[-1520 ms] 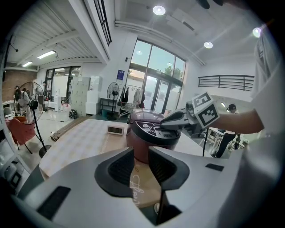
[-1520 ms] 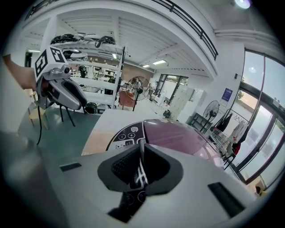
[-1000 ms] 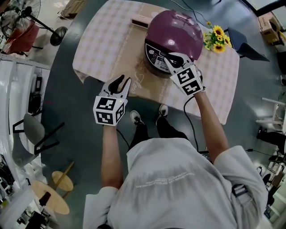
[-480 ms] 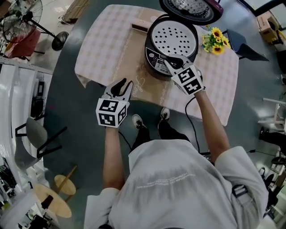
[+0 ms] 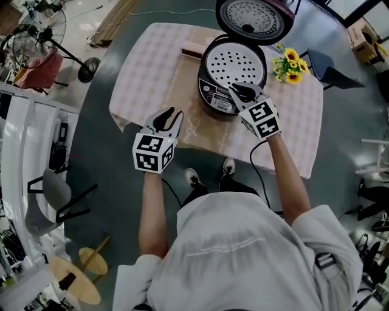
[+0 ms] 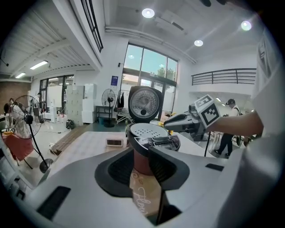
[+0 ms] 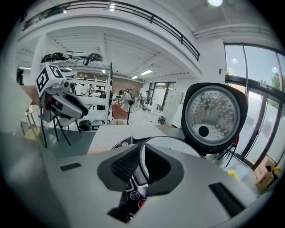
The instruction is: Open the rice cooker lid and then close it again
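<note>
Only head view shows shoes (image 5: 193, 178); every view shows the lid (image 5: 252, 18) raised.

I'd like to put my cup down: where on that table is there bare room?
The checked tablecloth left of the rice cooker, nearer than the small box, is bare; so is the near right corner. Crowded: the cooker's right, with sunflowers, and its front, under the right hand-held gripper.

sunflowers (image 5: 289, 62) | checked tablecloth (image 5: 152, 70) | small box (image 5: 196, 48) | standing fan (image 5: 91, 65) | grey chair (image 5: 48, 194)
</note>
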A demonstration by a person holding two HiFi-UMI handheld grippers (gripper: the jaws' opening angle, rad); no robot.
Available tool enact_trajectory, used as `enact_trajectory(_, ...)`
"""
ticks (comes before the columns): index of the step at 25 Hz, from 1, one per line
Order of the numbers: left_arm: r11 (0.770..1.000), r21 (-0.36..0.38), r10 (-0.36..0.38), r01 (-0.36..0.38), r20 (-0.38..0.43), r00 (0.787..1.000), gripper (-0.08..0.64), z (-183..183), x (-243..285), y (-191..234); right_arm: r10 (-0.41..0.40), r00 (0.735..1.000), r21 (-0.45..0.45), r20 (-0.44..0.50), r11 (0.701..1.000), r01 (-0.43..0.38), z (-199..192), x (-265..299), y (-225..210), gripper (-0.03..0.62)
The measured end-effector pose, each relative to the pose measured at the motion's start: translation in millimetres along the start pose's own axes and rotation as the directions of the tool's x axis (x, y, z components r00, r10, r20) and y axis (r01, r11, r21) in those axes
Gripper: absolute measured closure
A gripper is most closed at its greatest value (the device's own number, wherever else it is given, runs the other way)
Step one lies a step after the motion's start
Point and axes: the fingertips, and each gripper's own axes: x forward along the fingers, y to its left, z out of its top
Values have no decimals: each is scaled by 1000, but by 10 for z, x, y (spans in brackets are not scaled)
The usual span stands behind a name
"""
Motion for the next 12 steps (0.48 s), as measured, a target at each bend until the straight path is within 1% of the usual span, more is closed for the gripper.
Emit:
enact_trajectory(6,998,70,-8,4,57,998,448,455,7,-3,-66,994,28,91,998,64,361,-346,-250,535)
enact_trajectory(12,992,129,-20,4,127,992,448,901,19,-25,-133,973,87,189,989,119,634,-738,-521,491)
